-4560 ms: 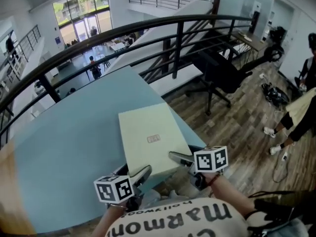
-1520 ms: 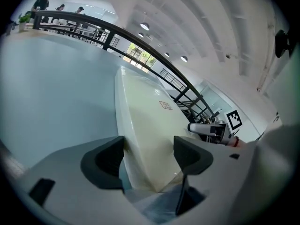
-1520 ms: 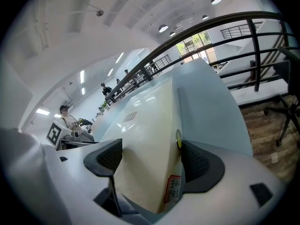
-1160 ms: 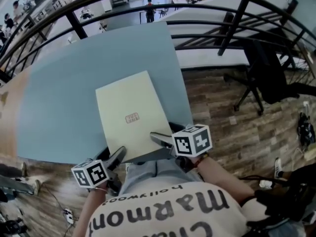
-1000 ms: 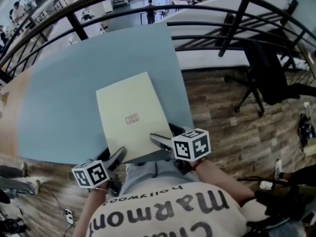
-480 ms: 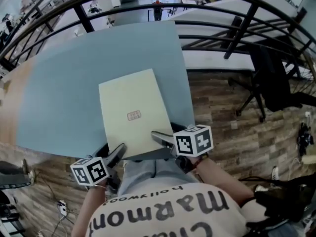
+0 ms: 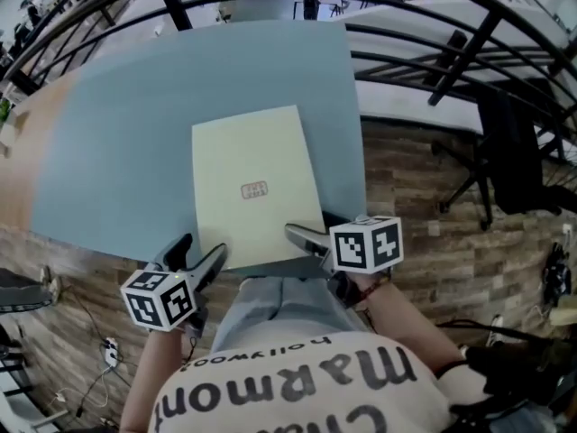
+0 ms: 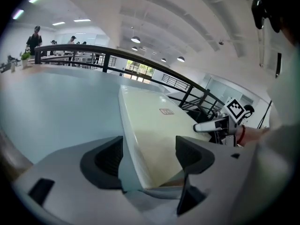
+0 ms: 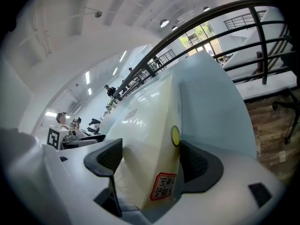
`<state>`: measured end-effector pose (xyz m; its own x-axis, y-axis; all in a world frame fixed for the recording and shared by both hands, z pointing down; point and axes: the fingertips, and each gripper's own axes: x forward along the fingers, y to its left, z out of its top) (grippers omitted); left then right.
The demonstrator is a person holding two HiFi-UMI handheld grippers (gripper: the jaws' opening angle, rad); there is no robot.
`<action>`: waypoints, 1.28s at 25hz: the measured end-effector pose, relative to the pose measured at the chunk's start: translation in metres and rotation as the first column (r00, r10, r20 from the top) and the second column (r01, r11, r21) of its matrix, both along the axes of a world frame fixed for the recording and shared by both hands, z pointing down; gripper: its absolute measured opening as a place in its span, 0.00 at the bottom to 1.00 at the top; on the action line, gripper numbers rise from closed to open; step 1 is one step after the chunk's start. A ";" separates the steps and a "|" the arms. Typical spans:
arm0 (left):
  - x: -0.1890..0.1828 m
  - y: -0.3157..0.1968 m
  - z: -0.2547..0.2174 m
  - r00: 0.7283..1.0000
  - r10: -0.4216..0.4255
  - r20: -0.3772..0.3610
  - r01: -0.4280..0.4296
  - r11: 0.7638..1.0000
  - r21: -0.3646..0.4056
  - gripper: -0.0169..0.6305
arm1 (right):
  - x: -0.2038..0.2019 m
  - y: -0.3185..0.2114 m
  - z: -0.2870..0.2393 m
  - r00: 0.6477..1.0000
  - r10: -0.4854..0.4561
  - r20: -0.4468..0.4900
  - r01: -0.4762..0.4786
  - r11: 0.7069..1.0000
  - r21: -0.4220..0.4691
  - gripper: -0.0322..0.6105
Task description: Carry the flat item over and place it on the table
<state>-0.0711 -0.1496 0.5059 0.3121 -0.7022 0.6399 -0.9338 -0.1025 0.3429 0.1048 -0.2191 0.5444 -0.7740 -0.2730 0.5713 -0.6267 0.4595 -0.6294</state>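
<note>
The flat cream box (image 7: 257, 183) lies on the light blue table (image 7: 117, 142), with its near end at the table's front edge. My left gripper (image 7: 200, 249) is at the box's near left corner. Its jaws are opening; in the left gripper view the box (image 8: 154, 125) runs between the pads of this gripper (image 8: 149, 156) with some slack. My right gripper (image 7: 302, 242) is at the near right corner. In the right gripper view both pads of this gripper (image 9: 149, 161) press on the box (image 9: 150, 139), beside its red label.
A black railing (image 7: 433, 7) curves round the table's far and right sides. A black office chair (image 7: 514, 152) stands on the wood floor (image 7: 424, 242) to the right. Cables (image 7: 104, 354) lie on the floor at the lower left. A wooden surface (image 7: 18, 152) adjoins the table's left.
The box has come further over the table and now rests flat on it. My left gripper has drawn back slightly toward me at the corner. The right gripper keeps its hold.
</note>
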 end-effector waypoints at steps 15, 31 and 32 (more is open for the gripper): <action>0.023 0.015 -0.064 0.999 0.032 -0.030 -0.030 0.998 0.054 0.08 | 0.004 0.004 -0.009 0.998 -0.041 0.053 0.036 0.994 0.106 0.66; 0.107 0.133 -0.055 0.985 -0.036 -0.170 0.048 0.996 0.071 0.05 | 0.089 0.086 -0.032 0.993 -0.017 0.119 -0.007 0.981 0.196 0.22; 0.115 0.146 -0.052 0.985 -0.043 -0.169 0.055 0.996 0.063 0.05 | 0.093 0.098 -0.030 0.991 -0.028 0.128 0.007 0.986 0.168 0.21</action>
